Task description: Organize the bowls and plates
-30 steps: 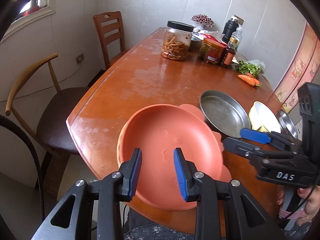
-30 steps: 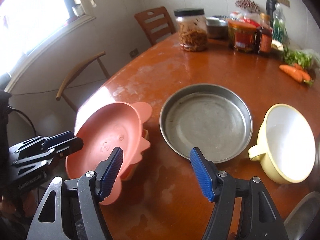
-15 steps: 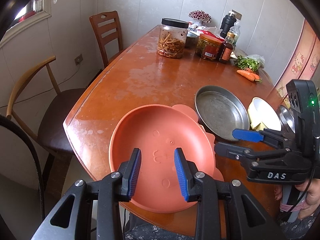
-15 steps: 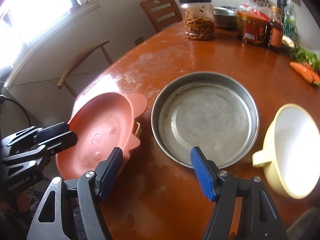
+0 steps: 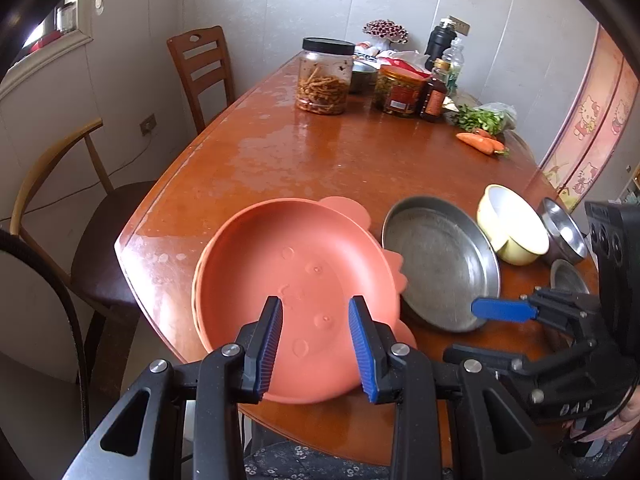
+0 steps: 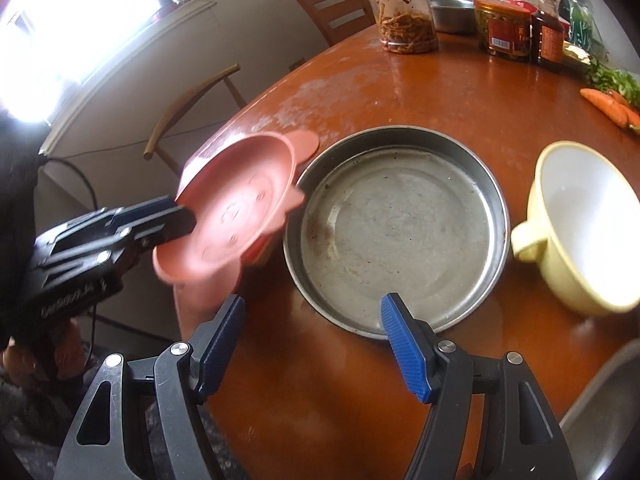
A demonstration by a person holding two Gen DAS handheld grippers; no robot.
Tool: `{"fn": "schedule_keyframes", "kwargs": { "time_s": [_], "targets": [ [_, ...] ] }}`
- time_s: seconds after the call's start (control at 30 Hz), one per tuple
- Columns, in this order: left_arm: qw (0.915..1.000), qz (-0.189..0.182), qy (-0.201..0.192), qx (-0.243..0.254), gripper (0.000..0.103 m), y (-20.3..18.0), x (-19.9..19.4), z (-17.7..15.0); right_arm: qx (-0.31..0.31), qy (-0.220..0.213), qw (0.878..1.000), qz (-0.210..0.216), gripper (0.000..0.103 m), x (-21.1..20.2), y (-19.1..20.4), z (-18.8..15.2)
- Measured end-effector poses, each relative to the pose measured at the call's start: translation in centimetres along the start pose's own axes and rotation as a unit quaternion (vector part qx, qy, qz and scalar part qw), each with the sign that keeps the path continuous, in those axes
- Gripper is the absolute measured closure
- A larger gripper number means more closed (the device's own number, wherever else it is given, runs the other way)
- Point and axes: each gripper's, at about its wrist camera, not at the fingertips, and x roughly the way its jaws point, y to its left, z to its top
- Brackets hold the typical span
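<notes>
Two black clamp-style tools with blue ribbed pads work at the near end of a long, glossy reddish-brown wooden bench [image 5: 280, 152], whose varnish is worn pale and blotchy along its left edge. The left tool [image 5: 316, 344] pinches the near rim of a salmon-pink plastic plate with small ear-shaped tabs [image 5: 296, 280]; the right wrist view shows that plate [image 6: 236, 220] tilted and lifted, its far edge close to another pink piece beneath it at the bench corner. The right tool [image 6: 312, 344] hangs with its pads spread wide and holds nothing, poised over the near rim of a round, shallow, dull stainless-steel pan [image 6: 396, 236] that sits flat on the bench just beside the pink plate. To the right of the pan stands a pale yellow bowl with a side handle and white inside [image 6: 584, 224], and beyond it, in the left wrist view, two small steel bowls [image 5: 564, 236] near the bench edge.

At the far end stand a clear jar with a black lid holding brown strips [image 5: 324, 76], a red-labelled jar [image 5: 400, 88], a dark sauce bottle [image 5: 434, 96], leafy greens [image 5: 480, 118] and an orange carrot [image 5: 478, 142]. White panelled walls [image 5: 360, 0] enclose the room. A brown slatted wooden chair [image 5: 202, 68] and a curved-back chair with a dark seat [image 5: 60, 184] line the bench's left side, under a bright window [image 6: 80, 20].
</notes>
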Motion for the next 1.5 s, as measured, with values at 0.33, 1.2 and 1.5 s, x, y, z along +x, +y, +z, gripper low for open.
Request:
{"fn": "schedule_keyframes", "kwargs": {
  "time_s": [0.33,1.2,1.5],
  "targets": [
    [0.9995,-0.016,-0.007,0.026,0.069,-2.8,-1.0,-1.6,-0.018,0.021,1.0,-0.002,0.031,-1.5,1.9,-5.1],
    [0.9941,-0.079,0.019,0.072,0.069,-10.0,2.0,-4.8,0.11,-0.125,0.983,-0.073,0.027,-7.1,-1.5,-13.8],
    [0.993,-0.087,0.024,0.076,0.069,-10.1,3.1,-5.0,0.139,-0.169,0.973,-0.077,0.027,-7.0,-2.1,-12.8]
  ]
}}
